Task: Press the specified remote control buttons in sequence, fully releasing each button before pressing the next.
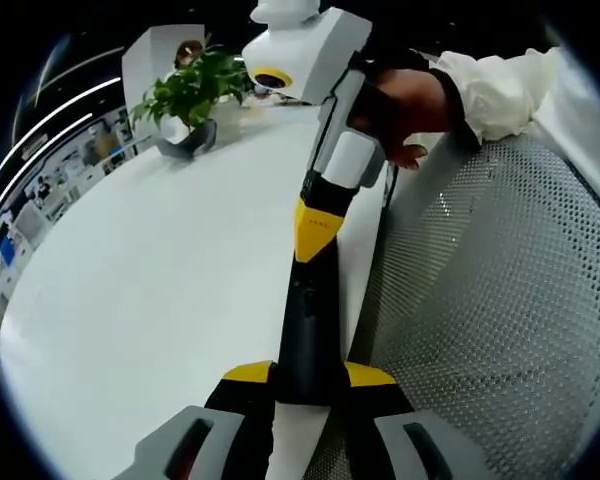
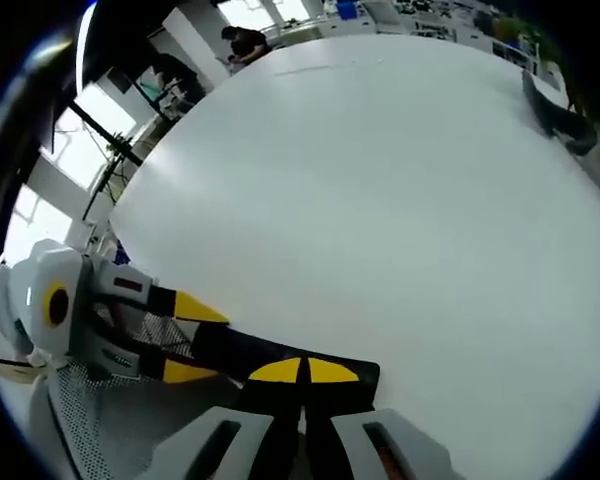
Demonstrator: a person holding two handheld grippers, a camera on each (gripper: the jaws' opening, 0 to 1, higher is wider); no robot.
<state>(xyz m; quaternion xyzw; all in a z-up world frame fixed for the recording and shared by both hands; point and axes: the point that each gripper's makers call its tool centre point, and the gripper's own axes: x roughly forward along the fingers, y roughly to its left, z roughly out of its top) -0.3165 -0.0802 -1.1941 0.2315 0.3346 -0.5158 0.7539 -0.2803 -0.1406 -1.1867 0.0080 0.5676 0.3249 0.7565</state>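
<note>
A long black remote control [image 1: 305, 320] sticks out over the edge of the white table [image 1: 160, 280]. My left gripper [image 1: 308, 375] is shut on its near end, one yellow-tipped jaw on each side. My right gripper [image 1: 315, 228] comes in from above, held by a gloved hand, jaws together, and its yellow tip rests on the remote's far end. In the right gripper view, the right gripper [image 2: 303, 371] is shut with its tips on the remote [image 2: 250, 352]. There the left gripper [image 2: 185, 338] clamps the remote from the left. The buttons cannot be made out.
A leafy plant [image 1: 190, 95] in a dark pot [image 1: 185, 145] stands at the far end of the table. A grey perforated mesh surface [image 1: 500, 300] lies beside the table edge. People [image 2: 245, 42] sit far off beyond the table [image 2: 380, 180].
</note>
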